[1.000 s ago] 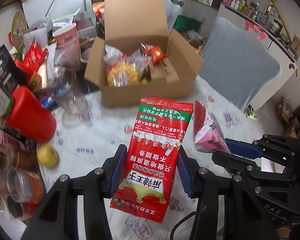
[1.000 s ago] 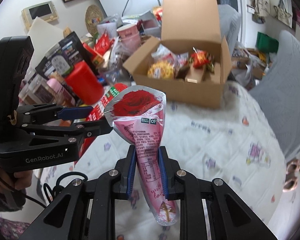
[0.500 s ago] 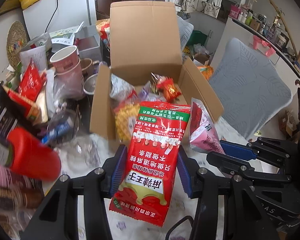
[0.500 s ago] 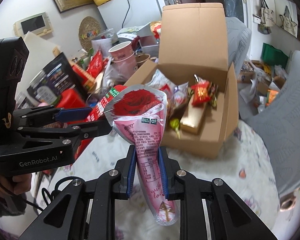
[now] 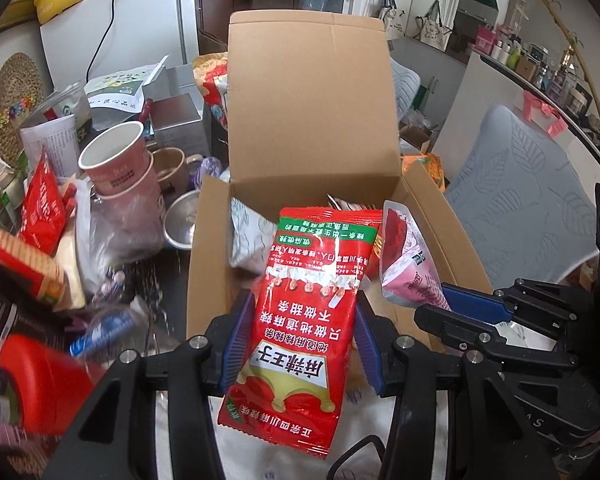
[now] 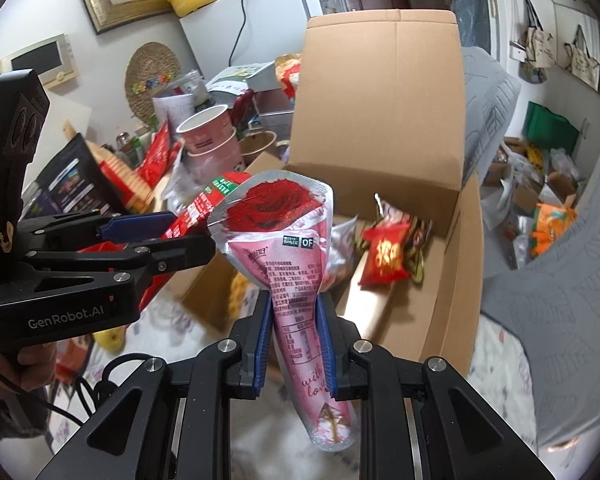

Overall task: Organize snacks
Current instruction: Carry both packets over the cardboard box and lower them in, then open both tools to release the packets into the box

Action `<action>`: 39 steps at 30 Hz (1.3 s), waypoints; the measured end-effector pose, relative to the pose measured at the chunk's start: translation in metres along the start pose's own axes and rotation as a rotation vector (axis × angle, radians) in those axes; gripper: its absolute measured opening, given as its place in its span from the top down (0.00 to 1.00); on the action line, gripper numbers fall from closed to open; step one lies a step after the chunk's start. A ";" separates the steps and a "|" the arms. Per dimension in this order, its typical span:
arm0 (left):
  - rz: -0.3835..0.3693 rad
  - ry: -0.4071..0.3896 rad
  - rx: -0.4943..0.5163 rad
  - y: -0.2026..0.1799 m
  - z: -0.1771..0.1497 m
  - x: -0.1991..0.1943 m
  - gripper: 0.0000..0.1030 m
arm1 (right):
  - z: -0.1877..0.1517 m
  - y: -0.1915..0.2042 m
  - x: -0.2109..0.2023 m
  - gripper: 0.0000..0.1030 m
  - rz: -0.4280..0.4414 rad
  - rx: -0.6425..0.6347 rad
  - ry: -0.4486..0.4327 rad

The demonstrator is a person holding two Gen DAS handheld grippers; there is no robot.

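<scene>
Snacks are held in both grippers above the near edge of the open cardboard box (image 5: pixel 312 120). A red packet (image 5: pixel 304 328) is clamped across its width between the blue pads of the left gripper (image 5: pixel 298 340), with its top edge reaching over the box opening. A pink cone-shaped pouch (image 6: pixel 296 280) printed with a rose is pinched at its narrow stem by the right gripper (image 6: pixel 294 336), whose jaws are nearly together on it. The two grippers are seen close side by side, the pouch just beside the red packet.

Several bags already lie inside the box, among them a small red packet (image 6: pixel 384 258) and a silvery bag (image 5: pixel 248 236).

Several risks can be judged from here. If both items are released at once, they could be knocked against each other or against the neighbouring gripper. The red packet is long and limp, so it may be caught on the box's front wall and slide out onto the table. The tall back flap could be struck if either gripper is carried too far forward. The pink cups (image 5: pixel 116 160) and clutter left of the box could be toppled by a wide swing.
</scene>
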State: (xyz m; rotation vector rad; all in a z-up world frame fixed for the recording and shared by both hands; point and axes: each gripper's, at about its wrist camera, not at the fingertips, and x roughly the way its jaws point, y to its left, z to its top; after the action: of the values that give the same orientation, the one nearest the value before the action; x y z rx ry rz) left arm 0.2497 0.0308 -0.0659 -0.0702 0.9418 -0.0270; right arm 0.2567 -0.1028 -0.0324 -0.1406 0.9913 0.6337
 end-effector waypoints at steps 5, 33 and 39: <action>0.019 0.005 -0.008 0.008 0.014 0.025 0.68 | 0.016 -0.010 0.022 0.79 -0.015 -0.008 0.000; 0.186 0.101 -0.123 0.024 0.009 0.094 0.68 | 0.024 -0.036 0.104 0.58 -0.184 0.050 0.158; 0.175 0.140 -0.141 0.027 0.009 0.093 0.67 | 0.024 -0.040 0.098 0.53 -0.199 0.066 0.167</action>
State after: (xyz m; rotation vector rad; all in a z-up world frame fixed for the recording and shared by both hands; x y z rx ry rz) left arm 0.3117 0.0527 -0.1380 -0.1174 1.0858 0.1990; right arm 0.3346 -0.0831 -0.1058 -0.2341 1.1423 0.4116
